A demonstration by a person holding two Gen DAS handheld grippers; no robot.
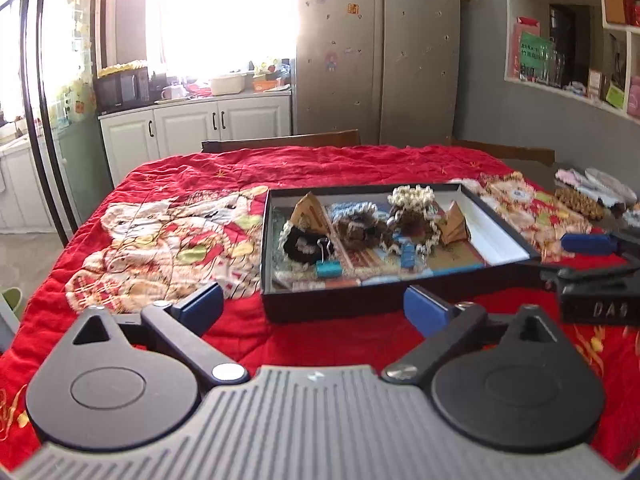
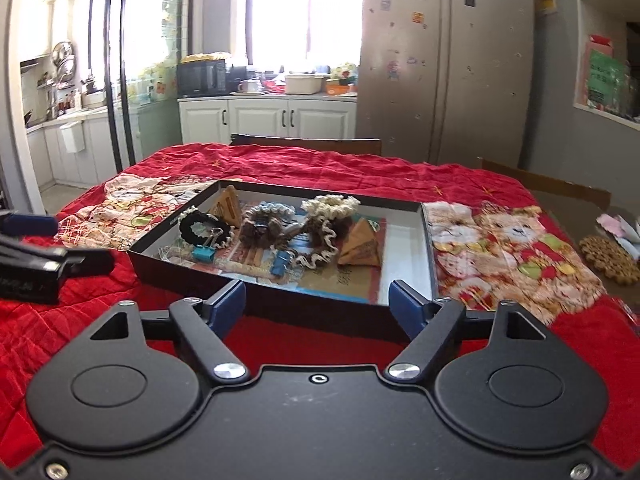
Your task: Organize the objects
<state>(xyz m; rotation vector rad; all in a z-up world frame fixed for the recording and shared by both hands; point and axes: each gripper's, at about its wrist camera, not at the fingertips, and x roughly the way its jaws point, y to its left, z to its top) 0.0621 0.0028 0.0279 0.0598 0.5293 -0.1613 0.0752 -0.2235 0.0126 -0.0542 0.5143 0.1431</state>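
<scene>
A black shallow box [image 1: 332, 304] [image 2: 192, 280] lies on the red quilted cloth [image 1: 160, 172] [image 2: 320, 164]. It holds several scrunchies, among them a black one [image 1: 302, 244] [image 2: 202, 226] and a cream one [image 1: 412, 196] [image 2: 332, 204], two tan paper pyramids [image 1: 310, 210] [image 2: 362, 252] and blue binder clips [image 1: 328, 269] [image 2: 202, 255]. My left gripper [image 1: 312, 308] is open and empty just before the box's near wall. My right gripper [image 2: 318, 300] is open and empty at the box's near edge. Each gripper shows in the other's view [image 1: 592, 256] [image 2: 40, 252].
A brown woven coaster [image 1: 580, 202] [image 2: 610, 258] and pale cloth items [image 1: 600, 184] [image 2: 618, 226] lie at the table's right edge. Wooden chair backs [image 1: 280, 142] [image 2: 308, 142] stand behind the table. Kitchen cabinets and a fridge [image 1: 380, 48] are beyond.
</scene>
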